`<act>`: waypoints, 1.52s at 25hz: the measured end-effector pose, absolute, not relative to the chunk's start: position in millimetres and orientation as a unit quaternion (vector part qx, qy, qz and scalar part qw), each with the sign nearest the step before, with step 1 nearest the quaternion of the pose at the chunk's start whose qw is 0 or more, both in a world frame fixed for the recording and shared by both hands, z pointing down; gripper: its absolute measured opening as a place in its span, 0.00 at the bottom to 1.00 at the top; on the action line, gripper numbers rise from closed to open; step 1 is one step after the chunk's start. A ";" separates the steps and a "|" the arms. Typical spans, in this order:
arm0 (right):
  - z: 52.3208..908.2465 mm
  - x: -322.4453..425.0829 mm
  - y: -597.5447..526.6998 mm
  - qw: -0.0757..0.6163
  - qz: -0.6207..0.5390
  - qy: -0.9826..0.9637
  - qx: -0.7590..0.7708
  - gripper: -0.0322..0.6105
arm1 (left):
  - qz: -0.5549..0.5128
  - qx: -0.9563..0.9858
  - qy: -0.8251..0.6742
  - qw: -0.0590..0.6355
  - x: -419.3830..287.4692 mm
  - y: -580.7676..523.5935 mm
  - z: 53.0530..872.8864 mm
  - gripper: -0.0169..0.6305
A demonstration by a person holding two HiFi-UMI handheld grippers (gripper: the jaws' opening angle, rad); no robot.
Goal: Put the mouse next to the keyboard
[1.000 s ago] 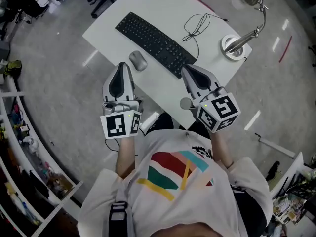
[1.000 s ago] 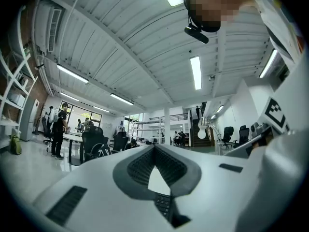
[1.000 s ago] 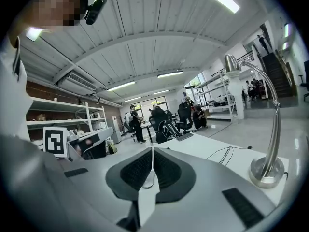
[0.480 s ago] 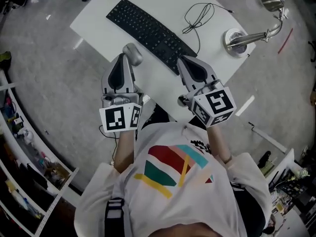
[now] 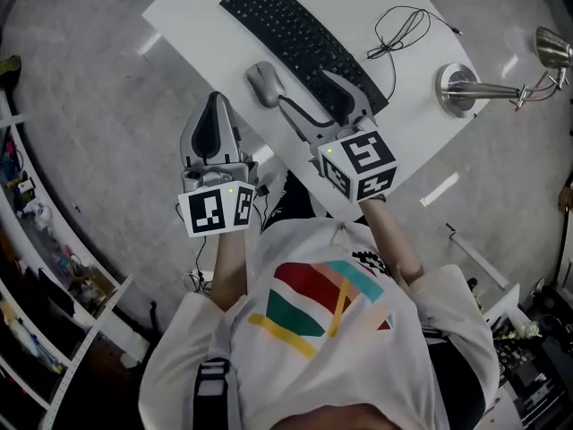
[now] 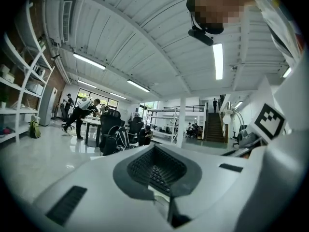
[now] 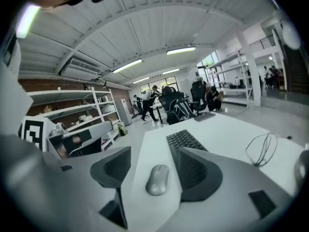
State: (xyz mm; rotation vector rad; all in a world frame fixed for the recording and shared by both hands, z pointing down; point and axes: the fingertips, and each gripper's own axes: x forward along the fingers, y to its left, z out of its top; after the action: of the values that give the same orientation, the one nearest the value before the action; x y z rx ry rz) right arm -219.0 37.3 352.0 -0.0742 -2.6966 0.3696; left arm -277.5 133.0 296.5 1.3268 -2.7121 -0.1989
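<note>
A grey mouse (image 5: 265,82) lies on the white table (image 5: 197,7), just left of the near end of a black keyboard (image 5: 295,32). My right gripper (image 5: 307,92) reaches over the table's front edge, its jaws opening wide. The mouse (image 7: 158,179) sits a little ahead of the right gripper (image 7: 155,169), in line with the gap and untouched, with the keyboard (image 7: 186,140) beyond it. My left gripper (image 5: 215,104) hangs shut beside the table's front edge, over the floor. The left gripper (image 6: 157,170) holds nothing.
A silver desk lamp (image 5: 470,86) stands at the table's right end, with a loose black cable (image 5: 403,27) beside the keyboard. Shelving (image 5: 27,240) lines the floor at the left. The table's front edge runs just under my right gripper.
My right gripper has moved forward and left over the table edge toward the mouse, and its jaws have gone from shut to wide apart. The left gripper has stayed shut near the edge.
</note>
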 end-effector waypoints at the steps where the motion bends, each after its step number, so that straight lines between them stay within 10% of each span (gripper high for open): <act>1: 364.3 -229.6 45.7 0.221 0.154 -0.962 -0.035 0.49 | -0.067 0.433 -0.897 0.060 -282.9 136.5 300.8 0.09; 13: 487.0 -276.9 73.9 0.373 0.100 -0.922 -0.004 0.49 | -0.068 0.411 -0.905 0.089 -310.7 154.6 339.5 0.09; 38: 500.9 -292.9 72.7 0.378 0.046 -0.923 0.048 0.49 | -0.051 0.408 -0.907 0.097 -314.5 161.4 350.6 0.09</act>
State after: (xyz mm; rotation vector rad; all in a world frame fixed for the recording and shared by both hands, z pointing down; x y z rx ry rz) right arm -292.9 72.7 500.9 0.1239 -2.3606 0.1169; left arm -314.5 161.4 350.6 1.2065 -2.6839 -0.1517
